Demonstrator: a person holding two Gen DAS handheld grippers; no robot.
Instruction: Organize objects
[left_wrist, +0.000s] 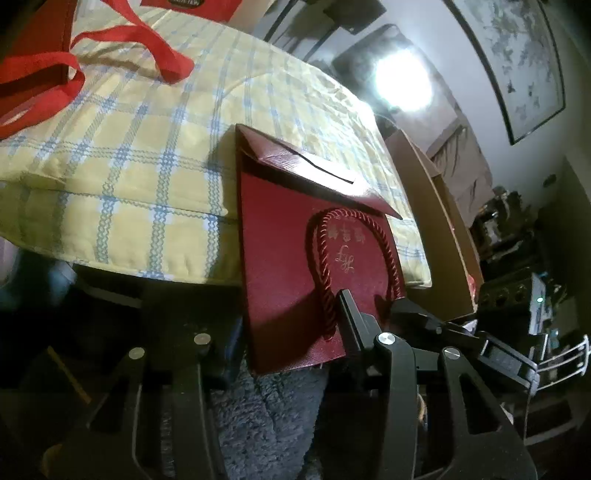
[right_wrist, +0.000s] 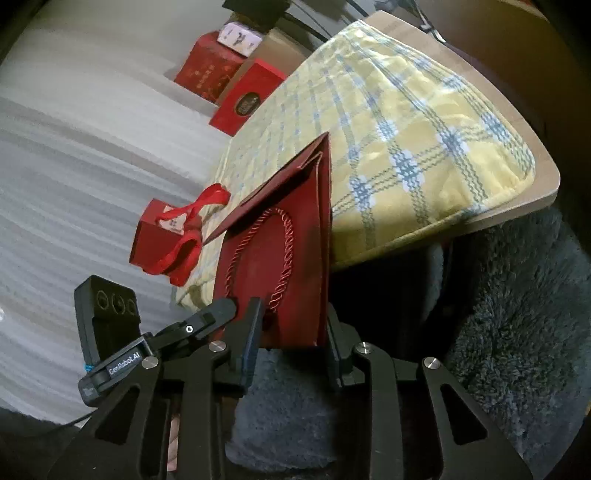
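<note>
A dark red paper gift bag (left_wrist: 284, 258) with a twisted cord handle (left_wrist: 325, 266) lies flat, half on a yellow-and-blue checked cushion (left_wrist: 147, 122) and half over its near edge. My left gripper (left_wrist: 291, 339) stands open across the bag's near end, one finger (left_wrist: 351, 325) against its right side. In the right wrist view the same bag (right_wrist: 295, 273) sits between my right gripper's fingers (right_wrist: 255, 332); the right gripper (right_wrist: 291, 339) is open around the bag's near end. The other gripper (right_wrist: 207, 321) touches the bag's left side there.
A small red box with red ribbon handles (right_wrist: 166, 240) lies on the cushion's left part; its ribbon shows in the left wrist view (left_wrist: 140, 44). Red boxes (right_wrist: 243, 99) stand at the far end. A brown cardboard box (left_wrist: 439, 236) stands at the right. Grey shaggy rug (right_wrist: 517, 332) lies below.
</note>
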